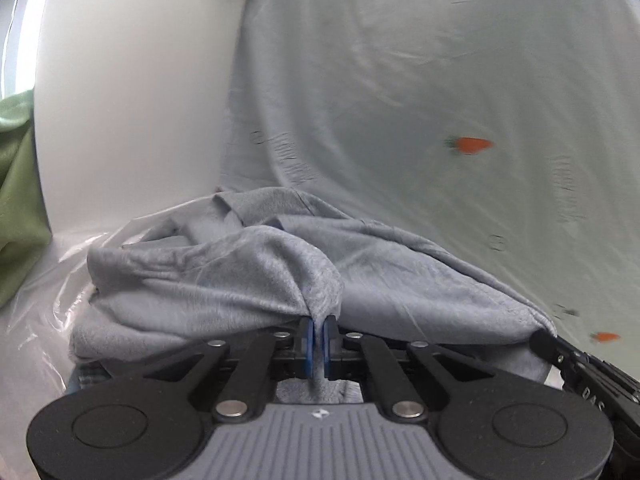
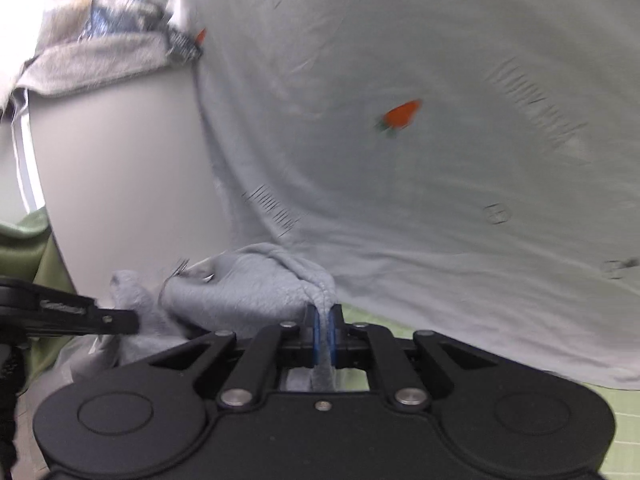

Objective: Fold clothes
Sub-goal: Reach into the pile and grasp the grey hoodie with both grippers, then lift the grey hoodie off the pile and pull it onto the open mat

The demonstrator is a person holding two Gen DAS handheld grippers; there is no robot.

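While both grippers pinch, grey garment (image 1: 224,280) bunches

One grey garment (image 1: 248,280), one carrot-print sheet (image 1: 400,80), two claws (image 1: 319,344).

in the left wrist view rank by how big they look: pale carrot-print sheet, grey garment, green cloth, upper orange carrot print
1. pale carrot-print sheet
2. grey garment, though nearness to the camera enlarges it
3. green cloth, partly cut off at the edge
4. upper orange carrot print

Partial letters "DAS" on the right gripper (image 1: 592,380); cloth print illegible.
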